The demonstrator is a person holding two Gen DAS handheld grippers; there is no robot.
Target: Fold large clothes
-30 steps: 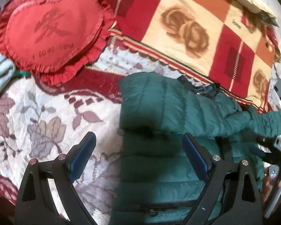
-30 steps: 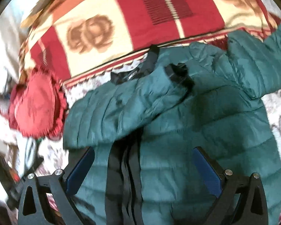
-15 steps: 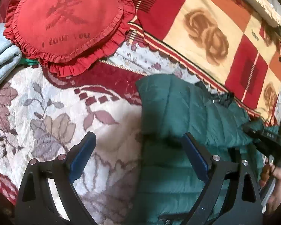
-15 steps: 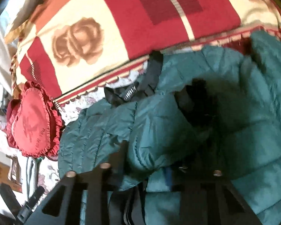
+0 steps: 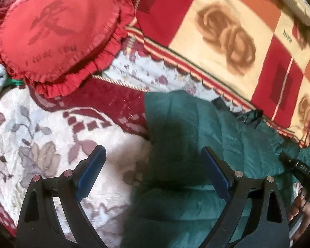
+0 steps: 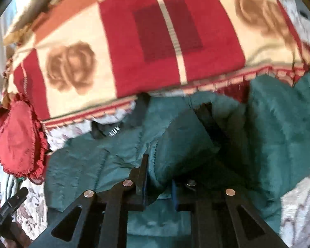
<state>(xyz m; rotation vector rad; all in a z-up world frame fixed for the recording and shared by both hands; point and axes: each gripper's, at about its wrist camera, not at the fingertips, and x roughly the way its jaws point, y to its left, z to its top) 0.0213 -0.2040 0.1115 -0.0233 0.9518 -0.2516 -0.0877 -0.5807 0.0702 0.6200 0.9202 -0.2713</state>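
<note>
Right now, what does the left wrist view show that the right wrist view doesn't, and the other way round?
Only the left wrist view: the left gripper open, empty, over the jacket's edge and the floral bedspread; the "love" lettering on the blanket.

Only the right wrist view: the right gripper shut on a fold of the sleeve; the black collar label.

Both: the green puffer jacket, the red heart pillow and the rose-patterned blanket.
</note>
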